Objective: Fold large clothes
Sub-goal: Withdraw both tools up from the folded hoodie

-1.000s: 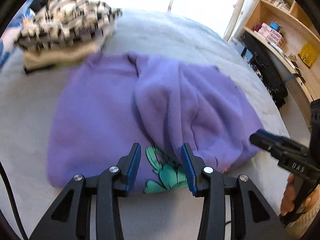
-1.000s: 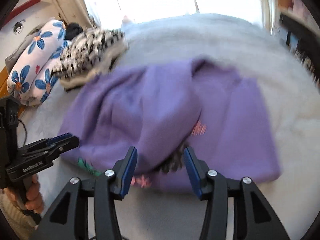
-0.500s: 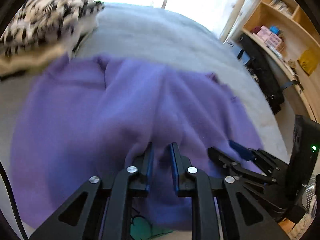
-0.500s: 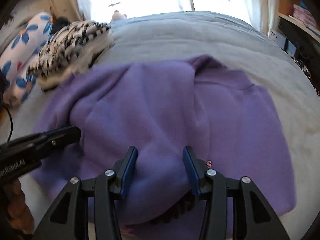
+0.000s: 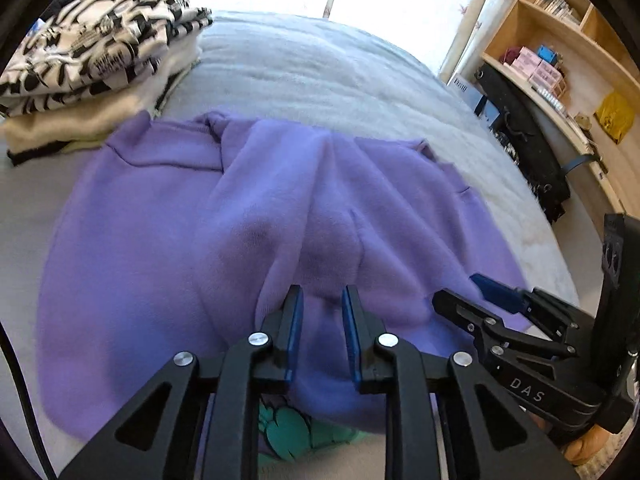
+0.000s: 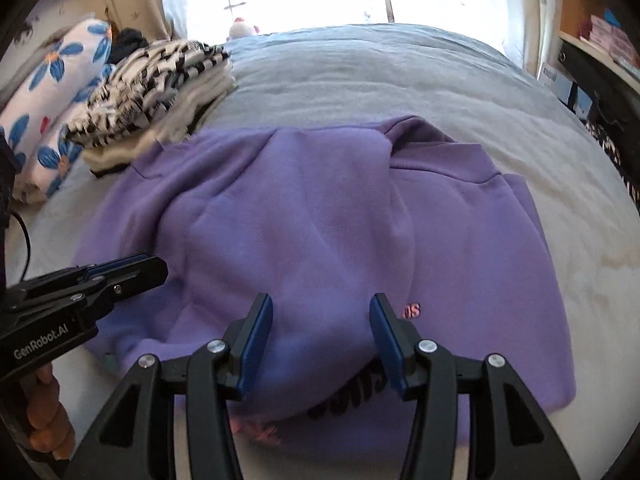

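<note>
A purple sweatshirt (image 5: 168, 248) lies on the grey bed, with its sleeves folded in over the body; it also shows in the right wrist view (image 6: 320, 208). A green print peeks out at its near hem (image 5: 288, 432). My left gripper (image 5: 322, 312) is narrowed on a raised fold of the purple fabric near the hem. My right gripper (image 6: 322, 312) is open, its fingers straddling a hump of the same fabric without pinching it. Each gripper shows in the other's view, the right one (image 5: 492, 300) and the left one (image 6: 132, 268).
A stack of folded clothes with a black-and-white patterned top (image 5: 92, 56) sits at the far left of the bed (image 5: 320, 76). Blue-flowered pillows (image 6: 52, 92) lie beyond it. Wooden shelves and a dark bag (image 5: 532, 148) stand to the right of the bed.
Both grippers moved forward over the sweatshirt's near hem. My left gripper closed from wide open onto a fold of fabric. My right gripper stayed open.
</note>
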Tool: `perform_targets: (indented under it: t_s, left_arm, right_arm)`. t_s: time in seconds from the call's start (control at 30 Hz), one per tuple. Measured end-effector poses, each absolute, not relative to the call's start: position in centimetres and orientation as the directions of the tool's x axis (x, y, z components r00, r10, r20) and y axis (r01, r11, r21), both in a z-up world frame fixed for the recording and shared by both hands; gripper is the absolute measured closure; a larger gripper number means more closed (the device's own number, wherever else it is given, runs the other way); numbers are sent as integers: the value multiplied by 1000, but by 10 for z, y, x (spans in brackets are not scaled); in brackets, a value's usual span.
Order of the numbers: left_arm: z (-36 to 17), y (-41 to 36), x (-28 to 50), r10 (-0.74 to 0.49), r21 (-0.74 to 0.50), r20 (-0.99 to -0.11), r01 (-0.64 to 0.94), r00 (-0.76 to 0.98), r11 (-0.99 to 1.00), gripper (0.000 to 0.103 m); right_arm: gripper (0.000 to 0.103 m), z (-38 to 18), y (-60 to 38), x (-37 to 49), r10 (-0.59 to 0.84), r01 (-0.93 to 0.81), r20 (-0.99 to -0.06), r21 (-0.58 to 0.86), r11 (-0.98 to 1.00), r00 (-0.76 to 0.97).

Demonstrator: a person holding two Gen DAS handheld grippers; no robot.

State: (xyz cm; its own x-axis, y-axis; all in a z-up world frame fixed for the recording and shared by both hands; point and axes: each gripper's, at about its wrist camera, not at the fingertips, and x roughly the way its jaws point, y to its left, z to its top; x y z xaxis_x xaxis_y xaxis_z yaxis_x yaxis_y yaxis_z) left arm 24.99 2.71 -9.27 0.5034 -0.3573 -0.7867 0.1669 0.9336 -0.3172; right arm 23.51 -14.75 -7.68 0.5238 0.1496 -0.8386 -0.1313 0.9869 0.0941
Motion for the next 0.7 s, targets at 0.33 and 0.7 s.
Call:
perform_targets:
  t_s: [0.33, 0.7]
  left_arm:
    - [16, 49, 184, -272, -251, -699, 129, 661, 959, 45]
    - [102, 88, 114, -195, -210, -646, 75, 738, 975, 33]
  right_arm:
    - [52, 25, -163, 177, 216, -126, -759, 175, 976, 615]
    - [52, 136, -153, 110, 186, -151, -694, 111, 982, 695]
